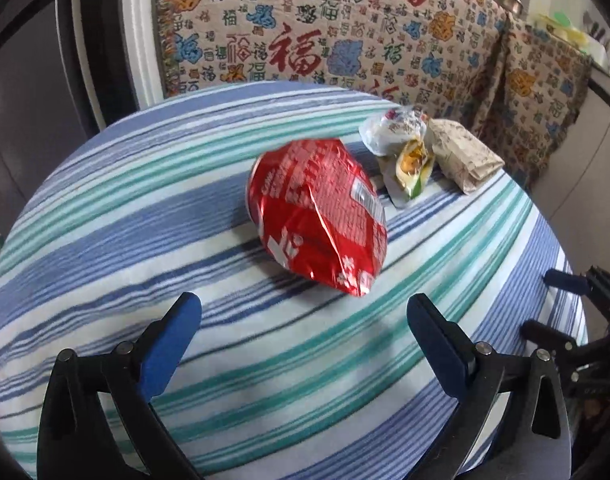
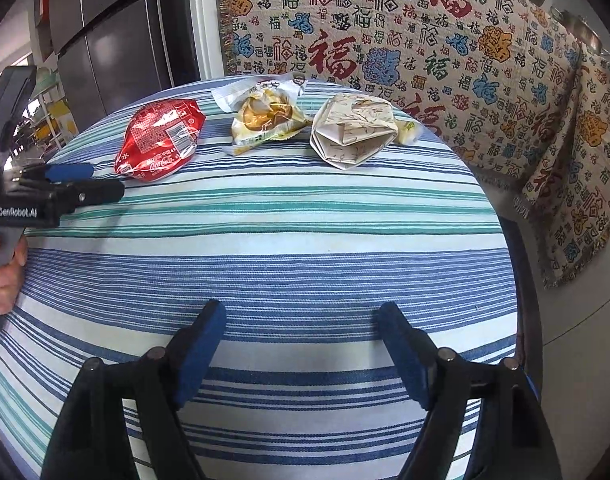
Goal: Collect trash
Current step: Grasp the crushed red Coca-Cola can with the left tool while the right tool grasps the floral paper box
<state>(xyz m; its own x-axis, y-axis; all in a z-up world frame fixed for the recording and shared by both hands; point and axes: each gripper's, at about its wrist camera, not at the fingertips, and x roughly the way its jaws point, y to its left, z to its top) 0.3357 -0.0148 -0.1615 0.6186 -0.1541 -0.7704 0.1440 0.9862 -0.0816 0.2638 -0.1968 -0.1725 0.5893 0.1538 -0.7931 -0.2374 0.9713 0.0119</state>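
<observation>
Trash before my jaws, lying in a row across the tabletop:
1. Red foil wrapper (image 2: 159, 140), crumpled, at 11 o'clock.
2. White-and-yellow snack wrapper (image 2: 265, 118), torn open, at 12.
3. Cream printed paper packet (image 2: 355, 130), folded, at 1 o'clock.

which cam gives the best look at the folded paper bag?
Right wrist. The folded paper bag sits unobstructed there, its open folded end facing the camera, apart from the yellow snack wrapper. In the left wrist view the bag is seen side-on at the far right, its left edge partly hidden behind the wrappers.
</observation>
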